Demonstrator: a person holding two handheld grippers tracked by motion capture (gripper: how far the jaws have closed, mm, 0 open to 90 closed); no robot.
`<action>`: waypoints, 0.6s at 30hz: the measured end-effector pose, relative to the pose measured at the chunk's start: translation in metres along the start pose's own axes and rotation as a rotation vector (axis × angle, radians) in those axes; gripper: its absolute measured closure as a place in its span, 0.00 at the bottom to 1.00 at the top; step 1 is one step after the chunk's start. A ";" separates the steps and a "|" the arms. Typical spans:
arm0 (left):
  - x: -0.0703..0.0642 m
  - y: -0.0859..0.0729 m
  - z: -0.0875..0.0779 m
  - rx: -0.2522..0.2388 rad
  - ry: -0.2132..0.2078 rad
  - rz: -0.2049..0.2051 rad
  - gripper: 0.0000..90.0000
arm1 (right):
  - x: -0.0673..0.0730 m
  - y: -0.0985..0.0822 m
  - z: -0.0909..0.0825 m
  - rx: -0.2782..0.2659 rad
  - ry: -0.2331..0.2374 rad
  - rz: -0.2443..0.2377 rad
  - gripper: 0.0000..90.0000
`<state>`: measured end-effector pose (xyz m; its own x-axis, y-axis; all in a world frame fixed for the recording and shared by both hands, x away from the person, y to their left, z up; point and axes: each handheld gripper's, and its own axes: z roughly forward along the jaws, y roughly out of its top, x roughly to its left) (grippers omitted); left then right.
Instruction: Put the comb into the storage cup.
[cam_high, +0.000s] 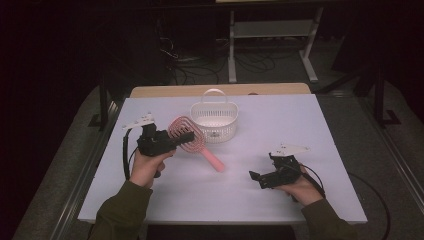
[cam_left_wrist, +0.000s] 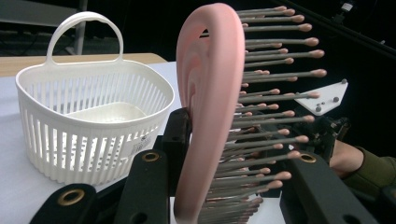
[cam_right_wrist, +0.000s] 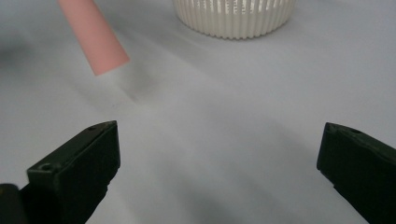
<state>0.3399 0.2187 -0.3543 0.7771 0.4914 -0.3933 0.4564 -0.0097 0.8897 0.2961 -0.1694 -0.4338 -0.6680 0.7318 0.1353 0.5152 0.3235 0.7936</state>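
Observation:
A pink hairbrush (cam_high: 192, 138) is held by its head in my left gripper (cam_high: 187, 136), left of the table's middle; its handle slopes down to the right, its end just above the cloth. Up close the pink frame (cam_left_wrist: 210, 107) and its grey bristles sit between the black jaws, which are shut on it. A white slatted basket (cam_high: 215, 119) with a loop handle stands just behind the brush. My right gripper (cam_high: 256, 178) rests low at the right front, open with nothing between its fingers. From it I see the brush's handle end (cam_right_wrist: 95, 39) and the basket's base (cam_right_wrist: 233, 16).
A white cloth-covered table (cam_high: 280, 130) carries everything, with a wooden edge (cam_high: 165, 91) at the back. Dark floor, cables and a white frame's legs (cam_high: 232, 50) lie beyond. The right gripper (cam_left_wrist: 327, 121) and the hand holding it appear behind the bristles.

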 end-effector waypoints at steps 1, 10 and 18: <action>0.000 0.000 0.000 0.001 0.000 0.001 0.71 | 0.000 -0.002 -0.001 0.005 -0.006 -0.004 0.00; 0.000 0.000 0.000 0.000 -0.005 -0.002 0.71 | -0.002 -0.017 -0.006 0.016 -0.011 0.003 0.00; 0.001 0.004 -0.001 -0.009 -0.011 -0.005 0.71 | -0.004 -0.023 -0.008 0.027 -0.020 0.013 0.00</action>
<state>0.3425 0.2202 -0.3509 0.7794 0.4819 -0.4003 0.4564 0.0010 0.8898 0.2827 -0.1843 -0.4481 -0.6506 0.7475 0.1336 0.5382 0.3299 0.7756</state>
